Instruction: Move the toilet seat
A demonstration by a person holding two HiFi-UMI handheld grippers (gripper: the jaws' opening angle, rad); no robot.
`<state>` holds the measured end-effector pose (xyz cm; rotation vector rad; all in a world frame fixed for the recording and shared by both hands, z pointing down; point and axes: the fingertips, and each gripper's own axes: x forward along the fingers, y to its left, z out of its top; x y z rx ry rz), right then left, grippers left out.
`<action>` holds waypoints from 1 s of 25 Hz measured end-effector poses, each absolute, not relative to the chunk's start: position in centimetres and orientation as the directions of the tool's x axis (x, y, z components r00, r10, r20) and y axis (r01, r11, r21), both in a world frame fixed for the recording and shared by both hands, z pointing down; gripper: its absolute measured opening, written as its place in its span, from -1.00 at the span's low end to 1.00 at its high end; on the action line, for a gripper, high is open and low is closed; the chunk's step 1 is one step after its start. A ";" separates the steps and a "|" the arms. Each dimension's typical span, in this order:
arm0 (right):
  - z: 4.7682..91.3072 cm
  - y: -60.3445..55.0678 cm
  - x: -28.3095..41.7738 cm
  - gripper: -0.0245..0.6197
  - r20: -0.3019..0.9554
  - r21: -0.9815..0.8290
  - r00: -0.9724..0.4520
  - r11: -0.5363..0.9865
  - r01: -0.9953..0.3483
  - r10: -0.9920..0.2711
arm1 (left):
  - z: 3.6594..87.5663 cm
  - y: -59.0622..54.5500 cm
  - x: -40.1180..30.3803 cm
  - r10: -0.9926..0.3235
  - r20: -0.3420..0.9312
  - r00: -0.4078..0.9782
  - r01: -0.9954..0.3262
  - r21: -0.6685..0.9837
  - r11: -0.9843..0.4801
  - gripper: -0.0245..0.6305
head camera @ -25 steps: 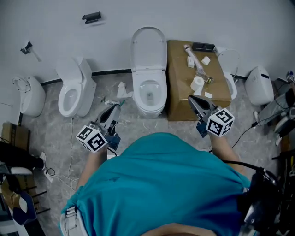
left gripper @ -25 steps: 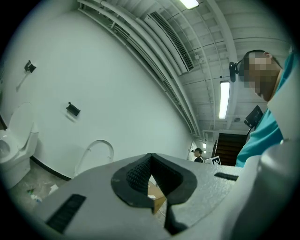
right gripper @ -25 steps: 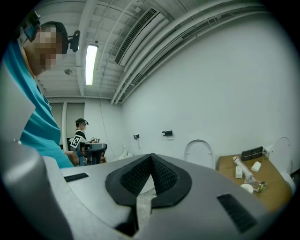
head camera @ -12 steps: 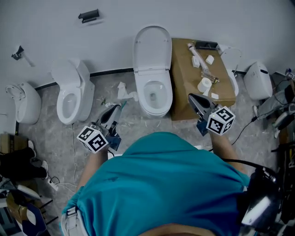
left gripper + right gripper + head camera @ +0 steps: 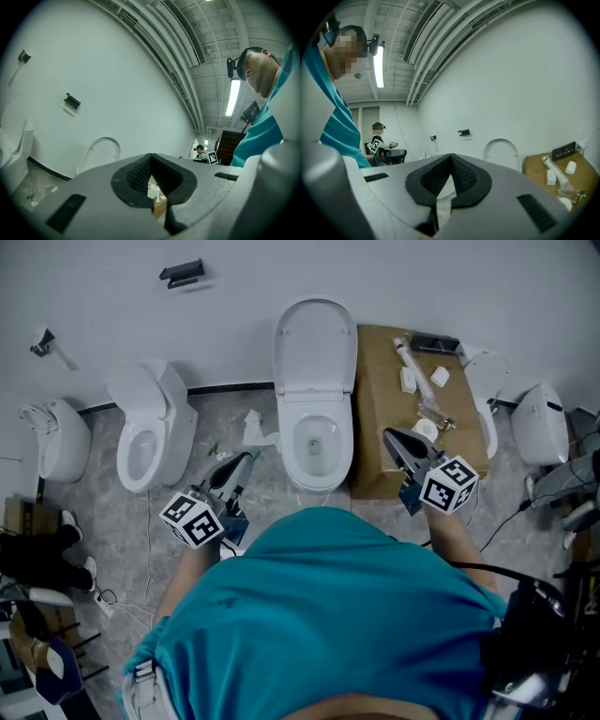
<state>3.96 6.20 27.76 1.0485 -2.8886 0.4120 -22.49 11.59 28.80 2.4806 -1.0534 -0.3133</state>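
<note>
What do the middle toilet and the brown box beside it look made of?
The middle toilet: likely glazed white ceramic, smooth and glossy; its raised lid may be plastic. The brown box: matte cardboard, judging by its flat tan surface.

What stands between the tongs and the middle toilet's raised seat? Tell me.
Nothing visible. The shut, empty left tongs and right tongs face the raised white toilet seat with open space ahead; the brown cardboard box stands beside the toilet, to its right.
</note>
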 end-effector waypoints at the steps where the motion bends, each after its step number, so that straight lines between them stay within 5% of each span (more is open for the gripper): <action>1: 27.7 4.8 4.7 -0.94 0.125 -0.237 -0.780 0.745 -0.623 -0.613 | 28.8 10.6 -21.7 -0.738 -0.036 0.674 -0.640 0.470 -0.607 -0.95; 14: 27.4 -7.8 14.6 -0.94 0.094 -0.234 -0.871 0.840 -0.490 -0.482 | 31.1 -0.1 -7.4 -0.782 0.096 0.616 -0.722 0.466 -0.511 -0.95; 25: 31.1 -10.8 13.1 -0.94 0.117 -0.278 -0.835 0.789 -0.547 -0.538 | 37.4 -5.3 -7.7 -0.677 0.223 0.702 -0.687 0.466 -0.558 -0.95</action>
